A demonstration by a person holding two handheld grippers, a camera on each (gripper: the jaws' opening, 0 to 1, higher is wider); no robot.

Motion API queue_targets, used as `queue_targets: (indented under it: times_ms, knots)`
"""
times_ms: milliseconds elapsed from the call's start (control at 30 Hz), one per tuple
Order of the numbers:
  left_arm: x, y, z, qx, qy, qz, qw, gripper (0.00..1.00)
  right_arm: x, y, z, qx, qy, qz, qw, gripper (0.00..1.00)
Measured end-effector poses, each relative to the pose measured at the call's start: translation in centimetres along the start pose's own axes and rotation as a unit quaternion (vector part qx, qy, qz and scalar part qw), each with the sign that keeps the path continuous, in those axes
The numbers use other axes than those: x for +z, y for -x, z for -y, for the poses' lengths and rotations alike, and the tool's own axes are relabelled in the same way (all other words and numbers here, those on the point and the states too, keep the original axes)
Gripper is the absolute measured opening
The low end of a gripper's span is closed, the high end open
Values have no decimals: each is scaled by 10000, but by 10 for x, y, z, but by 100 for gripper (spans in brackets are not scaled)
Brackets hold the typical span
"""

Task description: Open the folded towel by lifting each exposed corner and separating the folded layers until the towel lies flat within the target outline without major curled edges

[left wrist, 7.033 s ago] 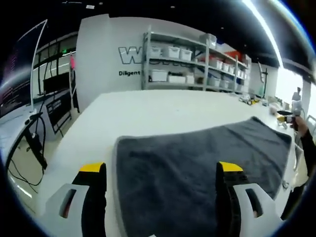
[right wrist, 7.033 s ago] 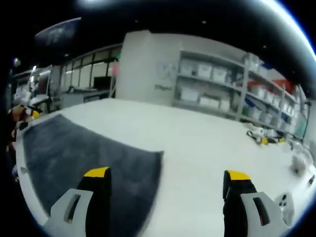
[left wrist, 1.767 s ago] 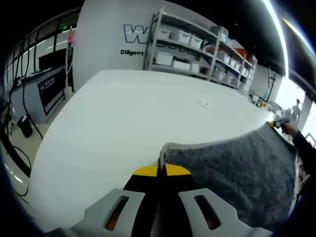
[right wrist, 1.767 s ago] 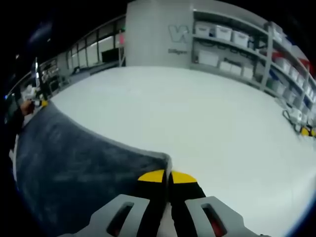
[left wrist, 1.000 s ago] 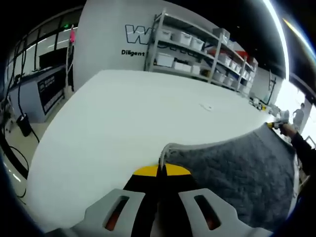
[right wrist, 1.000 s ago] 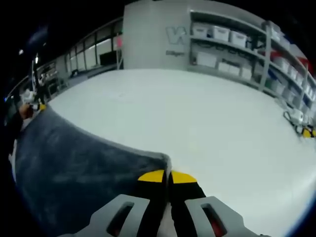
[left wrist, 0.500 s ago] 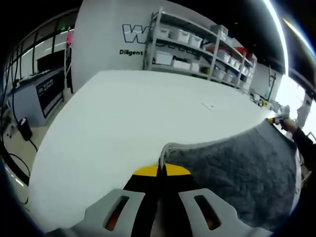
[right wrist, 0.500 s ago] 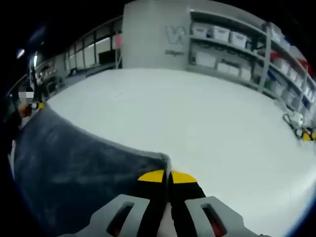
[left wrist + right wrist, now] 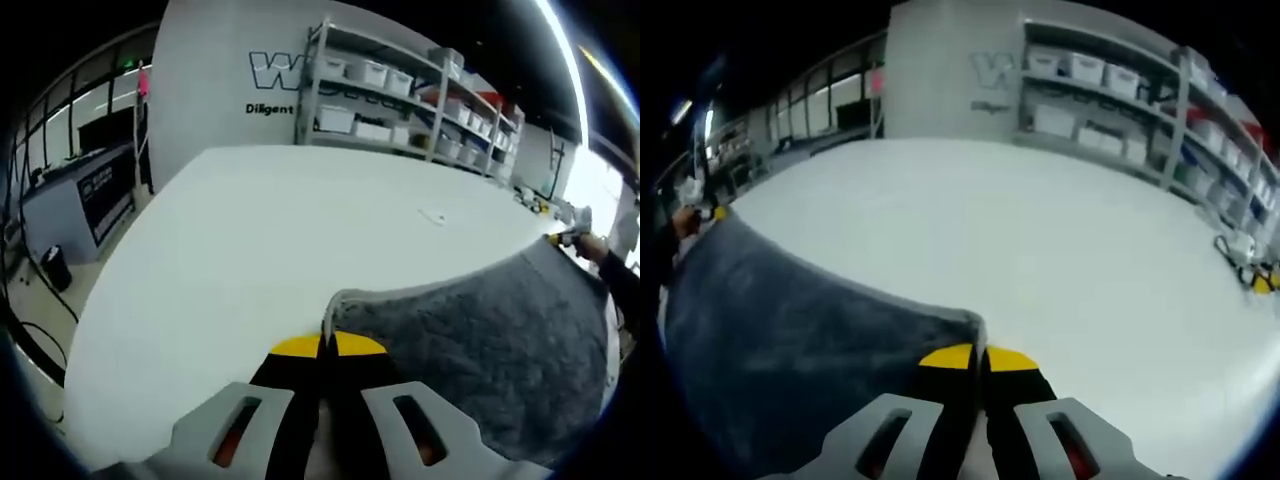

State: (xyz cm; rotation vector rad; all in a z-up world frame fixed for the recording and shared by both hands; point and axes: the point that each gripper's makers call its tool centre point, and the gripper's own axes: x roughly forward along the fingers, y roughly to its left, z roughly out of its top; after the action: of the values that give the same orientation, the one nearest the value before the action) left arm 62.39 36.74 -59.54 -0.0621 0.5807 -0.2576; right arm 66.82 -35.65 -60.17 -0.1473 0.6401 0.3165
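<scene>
- Over the white table [image 9: 230,230], near its close edge: grey towel [image 9: 490,340] held up off the surface by two corners, one per gripper.
- Left gripper [image 9: 322,352]: jaws pressed together, yellow tips touching, pinching the towel's corner; the cloth spreads away to the right of the jaws in the left gripper view.
- Right gripper [image 9: 980,360]: jaws likewise closed tight on the opposite corner; towel [image 9: 790,340] runs off to the left in the right gripper view.
- Key relation: the held edge spans between the two grippers, so the towel's long axis runs gripper to gripper; each gripper sits at one end, neither nearer than the other. The rest of the cloth hangs or trails toward the person; can't tell how much touches the table.
- Far end of that edge in each view ends at the other gripper with a hand [image 9: 592,246] on it, small and blurry.
- Vs earlier: 7 s ago both grippers were wide open with the towel lying flat on the table; since about 1.8 s ago both stay clamped on the corners, and the framing has barely shifted.
- Target outline: not visible on the table.
- Background: shelving with bins [image 9: 400,100], wall lettering [image 9: 275,75].
- Judgement: next is likely to carry the edge forward and lay it flat; risk of the hanging part folding under.
</scene>
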Motion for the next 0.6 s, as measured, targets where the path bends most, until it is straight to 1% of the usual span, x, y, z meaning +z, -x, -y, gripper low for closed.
queue_targets:
  times_ms: [200, 300, 367, 500, 600]
  knots:
    - [4, -9, -3, 63, -83, -34, 9999, 0, 4, -5, 1, -7, -2, 57, 10000, 0]
    - [5, -17, -3, 123, -153, -65, 9998, 0, 6, -8, 2, -41, 69, 19, 10000, 0]
    - [8, -21, -2, 141, -183, -48, 9997, 0, 7, -10, 4, -79, 124, -20, 9999, 0]
    - [11, -24, -2, 163, -280, -50, 9995, 0, 8, -12, 7, -127, 164, -56, 9998, 0]
    - [13, -26, -5, 146, -277, -51, 9995, 0, 9, -14, 7, -121, 126, -42, 9998, 0]
